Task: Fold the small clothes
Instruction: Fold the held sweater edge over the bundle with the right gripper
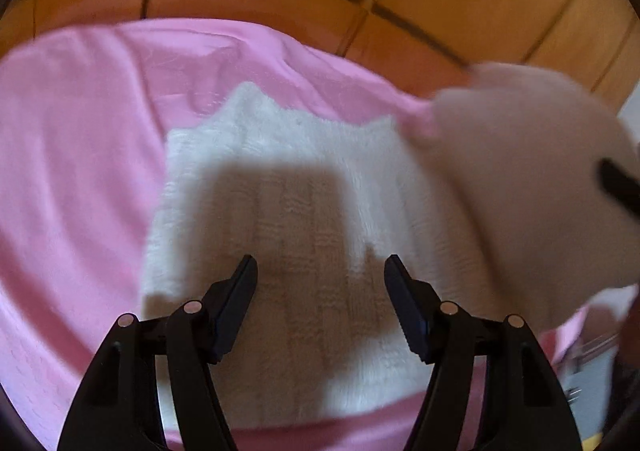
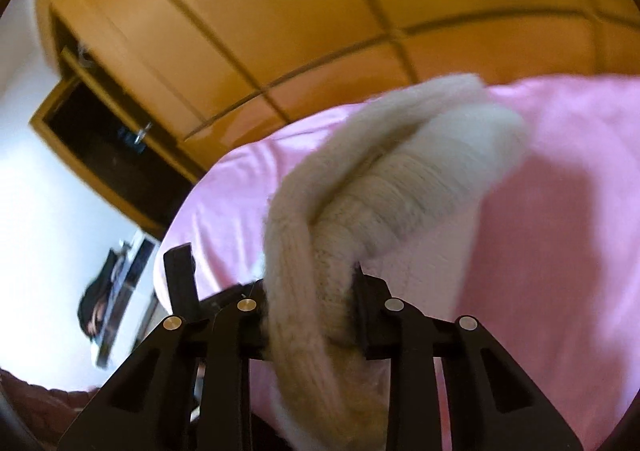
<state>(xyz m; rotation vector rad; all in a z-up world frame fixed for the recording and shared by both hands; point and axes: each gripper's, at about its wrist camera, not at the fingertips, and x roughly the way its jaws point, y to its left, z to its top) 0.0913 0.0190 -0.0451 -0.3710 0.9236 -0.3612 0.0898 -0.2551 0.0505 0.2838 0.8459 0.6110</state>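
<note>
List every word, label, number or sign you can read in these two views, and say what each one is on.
None: no readable text shows in either view.
White knitted garment: no tag or print visible.
Pink sheet: plain.
Wooden wardrobe: plain panels, no lettering.
Black tools, left and right: no markings seen.
Dark items by the wall: too small and blurred to tell whether they carry any text.
</note>
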